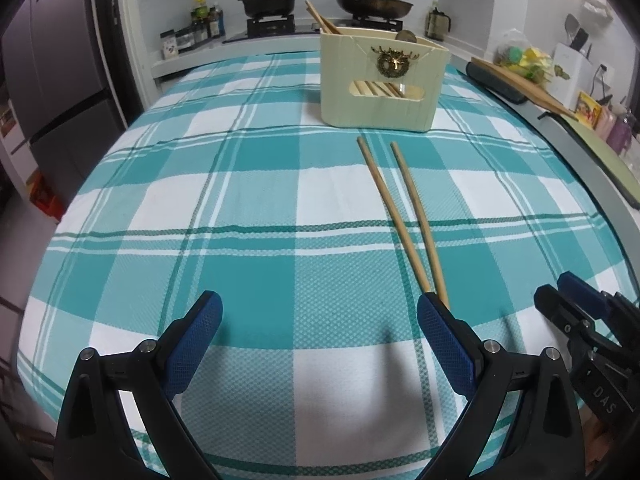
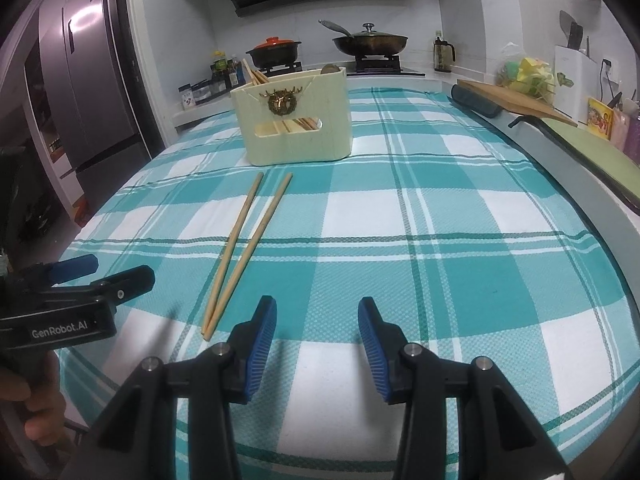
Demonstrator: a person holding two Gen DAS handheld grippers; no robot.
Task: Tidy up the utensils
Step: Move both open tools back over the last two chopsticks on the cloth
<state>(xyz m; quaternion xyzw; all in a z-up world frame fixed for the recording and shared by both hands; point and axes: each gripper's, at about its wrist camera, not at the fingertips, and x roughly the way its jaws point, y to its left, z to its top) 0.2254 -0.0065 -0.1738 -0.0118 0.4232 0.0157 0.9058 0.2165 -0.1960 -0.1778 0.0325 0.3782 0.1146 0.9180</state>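
Both tools hang released over the table: your left tool (image 1: pixel 320 344) spread wide, your right tool (image 2: pixel 318 344) half spread with nothing between its pads. The chopsticks (image 2: pixel 244 252) lie just left of it, tips crossing, before the holder (image 2: pixel 296 120). Pinch both sticks together near the crossing.

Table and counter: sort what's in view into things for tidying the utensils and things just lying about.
For the job: loose chopsticks; cream utensil holder with chopsticks already inside.

Lying about: orange-lidded pot; lidded wok; condiment bottles; cutting board.
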